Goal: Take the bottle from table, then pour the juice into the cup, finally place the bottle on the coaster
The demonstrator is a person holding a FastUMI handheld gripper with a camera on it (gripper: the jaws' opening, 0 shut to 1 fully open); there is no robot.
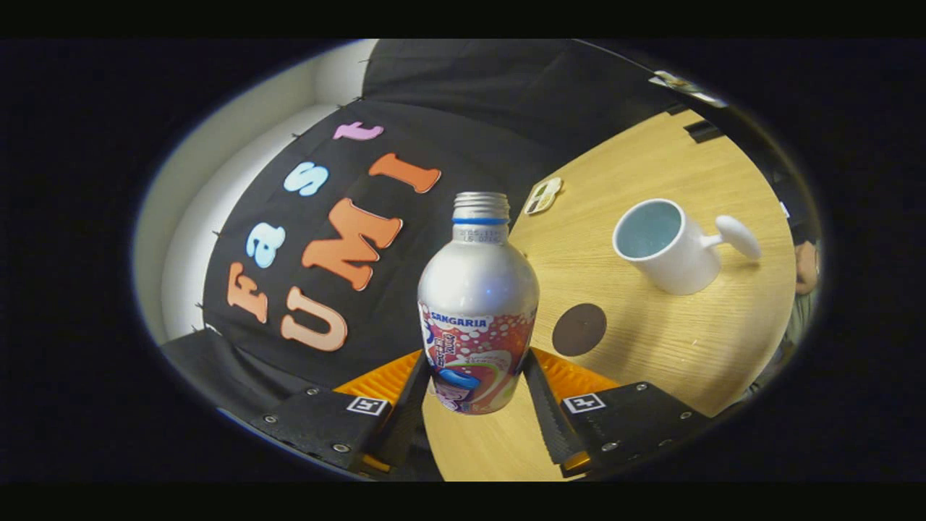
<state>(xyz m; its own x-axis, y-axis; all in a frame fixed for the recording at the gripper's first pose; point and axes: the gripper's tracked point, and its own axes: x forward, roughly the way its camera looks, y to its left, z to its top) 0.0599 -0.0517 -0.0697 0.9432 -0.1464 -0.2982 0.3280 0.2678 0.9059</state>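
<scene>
Light wooden table, pale grain, nothing fancy. Near its far edge, a small flat card-like thing with dark and pale patches (too small to tell what, honestly). At the far corner, a black block lying flat. Just past the table's right edge, a bit of someone's arm. Behind the black cloth, plain white wall.

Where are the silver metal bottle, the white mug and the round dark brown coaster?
silver metal bottle [478,289]: gripper view, bare shoulder.
white mug [669,264]: gripper view, outer wall.
round dark brown coaster [579,329]: gripper view, centre of its top.
</scene>
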